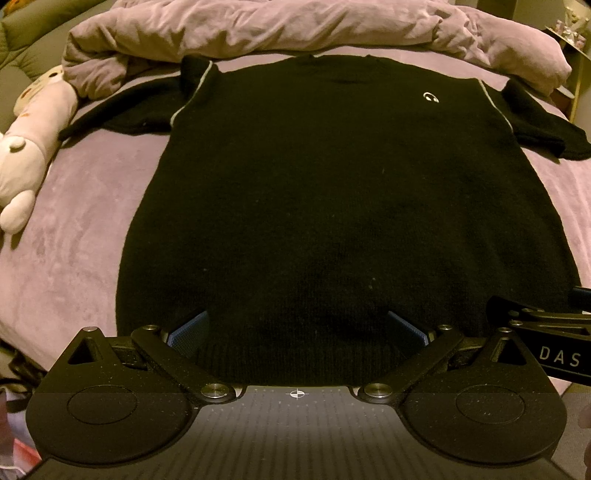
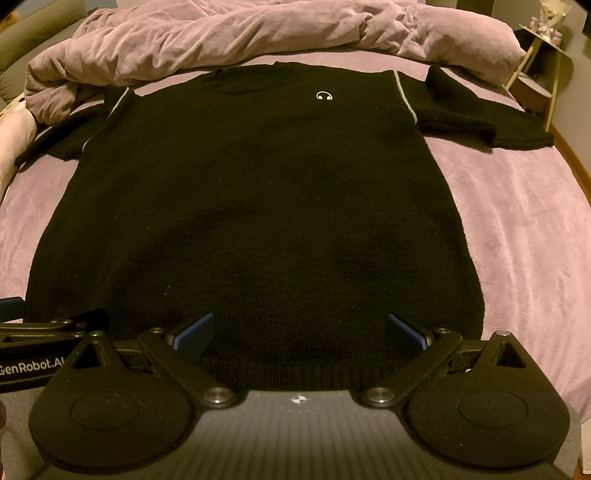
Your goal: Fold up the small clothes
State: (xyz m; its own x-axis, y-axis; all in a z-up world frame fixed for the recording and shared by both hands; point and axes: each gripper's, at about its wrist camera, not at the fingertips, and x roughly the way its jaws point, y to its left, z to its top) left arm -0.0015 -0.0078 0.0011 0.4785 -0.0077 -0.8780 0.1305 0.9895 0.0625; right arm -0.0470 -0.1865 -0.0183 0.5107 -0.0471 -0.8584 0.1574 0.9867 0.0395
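lying flat and face up on the bed (image 1: 74, 229), collar far, hem near: a black knit sweater (image 1: 314, 192), both short sleeves spread out sideways. hovering at the hem, side by side, left tongs (image 1: 297, 325) and right tongs (image 2: 299, 328), both spread wide, gripping nothing. judging the step in hand: taking hold of the hem to begin a fold. doing it well likely means pinching only at the ribbed hem band, catching both layers, spacing the two grips evenly, lifting level to avoid skewing. noting thick, soft, slightly fuzzy knit; pale piping at the shoulders; a small white headphone logo (image 2: 324, 96). resting beyond: a rumpled mauve duvet (image 2: 221, 33), plush and velvety; a pink soft toy (image 1: 26, 155) at the left edge.
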